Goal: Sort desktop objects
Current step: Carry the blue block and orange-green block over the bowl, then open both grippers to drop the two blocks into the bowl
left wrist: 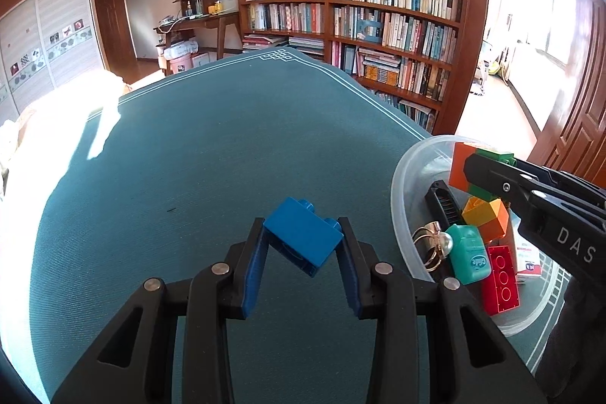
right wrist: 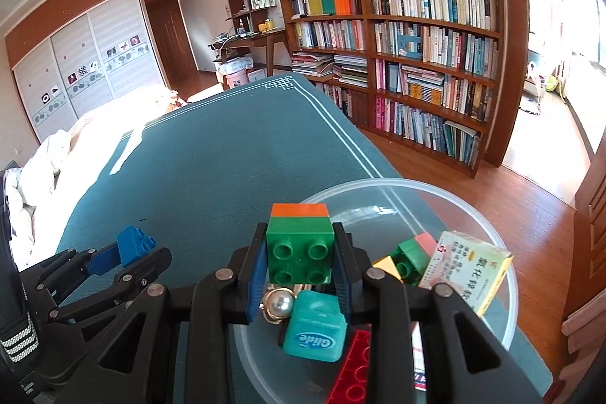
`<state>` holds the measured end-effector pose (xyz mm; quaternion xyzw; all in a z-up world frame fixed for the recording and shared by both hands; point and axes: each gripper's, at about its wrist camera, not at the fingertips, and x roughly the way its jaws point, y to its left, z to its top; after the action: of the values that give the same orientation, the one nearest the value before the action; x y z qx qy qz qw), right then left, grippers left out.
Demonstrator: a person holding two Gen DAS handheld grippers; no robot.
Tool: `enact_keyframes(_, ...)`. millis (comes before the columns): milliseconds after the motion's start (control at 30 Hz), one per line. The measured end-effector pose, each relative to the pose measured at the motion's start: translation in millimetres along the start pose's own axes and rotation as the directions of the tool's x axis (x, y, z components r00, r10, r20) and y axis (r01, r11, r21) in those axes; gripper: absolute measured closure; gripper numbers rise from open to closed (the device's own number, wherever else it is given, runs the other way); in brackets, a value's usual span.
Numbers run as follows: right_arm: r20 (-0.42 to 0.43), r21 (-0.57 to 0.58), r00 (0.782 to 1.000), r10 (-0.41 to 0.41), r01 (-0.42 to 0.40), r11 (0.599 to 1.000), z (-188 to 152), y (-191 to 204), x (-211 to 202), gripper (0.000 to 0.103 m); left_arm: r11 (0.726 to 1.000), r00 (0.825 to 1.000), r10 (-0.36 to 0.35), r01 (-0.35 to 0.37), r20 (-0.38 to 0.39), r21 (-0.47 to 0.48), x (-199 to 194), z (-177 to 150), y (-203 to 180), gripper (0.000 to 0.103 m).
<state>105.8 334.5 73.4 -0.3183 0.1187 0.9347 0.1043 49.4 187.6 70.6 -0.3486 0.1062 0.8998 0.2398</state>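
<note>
My left gripper (left wrist: pixel 305 241) is shut on a blue brick (left wrist: pixel 303 235), held tilted above the teal table mat (left wrist: pixel 189 158); it also shows in the right wrist view (right wrist: pixel 134 247). My right gripper (right wrist: pixel 299 252) is shut on a green and orange brick (right wrist: pixel 300 245), held over the clear plastic bowl (right wrist: pixel 492 214). In the left wrist view that brick (left wrist: pixel 464 169) hangs above the bowl (left wrist: pixel 401 184). The bowl holds a teal floss box (right wrist: pixel 314 334), a red brick (right wrist: pixel 352 370), a pearl ring (right wrist: pixel 279 303), a yellow-orange brick (left wrist: pixel 486 218) and a medicine box (right wrist: pixel 473 267).
A black comb (left wrist: pixel 445 207) leans inside the bowl. The bowl sits at the mat's right edge, with wooden floor (right wrist: pixel 511 184) beyond. A bookshelf (right wrist: pixel 416 44) stands behind the table. Sunlight falls on bedding (right wrist: pixel 45 154) at the left.
</note>
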Motion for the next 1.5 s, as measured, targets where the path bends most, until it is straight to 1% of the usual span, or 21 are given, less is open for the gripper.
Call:
enact_keyframes(300,0.019,0.023,0.999,-0.047,0.047,0.999,5,-26,-2,0.068,0.998,0.999,-0.035,0.036,-0.004,0.057,7,9,-35,0.064)
enact_keyframes(533,0.024,0.041,0.998,-0.059,0.058,0.997,8,-44,-2,0.068,0.993,0.997,-0.072,0.072,-0.006,0.093,9,12,-60,0.064)
enact_keyframes(800,0.026,0.048,0.998,-0.062,0.060,0.997,10,-52,-1,0.068,0.987,0.994,-0.108,0.109,-0.010,0.118,11,13,-77,0.064)
enact_keyframes(900,0.025,0.059,0.998,-0.051,0.049,0.997,10,-57,-1,0.068,0.985,0.991,-0.134,0.135,-0.017,0.111,12,13,-77,0.064)
enact_keyframes(967,0.018,0.079,0.999,-0.033,0.031,0.996,11,-61,0,0.068,0.980,0.983,-0.180,0.182,-0.025,0.082,12,14,-74,0.064)
enact_keyframes(1000,0.011,0.093,1.000,-0.016,0.014,0.996,11,-64,1,0.068,0.976,0.978,-0.205,0.207,-0.036,0.063,14,15,-73,0.061)
enact_keyframes(1033,0.000,0.106,1.000,0.002,-0.002,0.994,10,-66,2,0.068,0.972,0.973,-0.228,0.230,-0.046,0.044,15,15,-71,0.053)
enact_keyframes(1067,-0.009,0.116,1.000,0.014,-0.013,0.993,10,-67,3,0.068,0.968,0.968,-0.247,0.248,-0.049,0.028,16,15,-70,0.047)
enact_keyframes(1100,-0.015,0.124,1.000,0.021,-0.019,0.992,9,-69,4,0.068,0.966,0.965,-0.259,0.260,-0.048,0.016,16,15,-69,0.036)
enact_keyframes(1133,-0.019,0.127,1.000,0.022,-0.019,0.992,8,-69,4,0.068,0.963,0.962,-0.268,0.268,-0.044,0.011,15,14,-69,0.032)
enact_keyframes(1233,-0.022,0.128,1.000,0.019,-0.016,0.992,7,-70,4,0.068,0.961,0.960,-0.277,0.277,-0.033,0.006,12,14,-69,0.031)
enact_keyframes(1400,-0.023,0.125,0.999,0.022,-0.019,0.992,6,-67,3,0.067,0.966,0.966,-0.258,0.258,-0.036,-0.004,12,14,-65,0.031)
enact_keyframes(1500,-0.024,0.116,1.000,0.015,-0.012,0.993,6,-66,3,0.063,0.972,0.971,-0.237,0.236,-0.038,-0.018,12,13,-61,0.031)
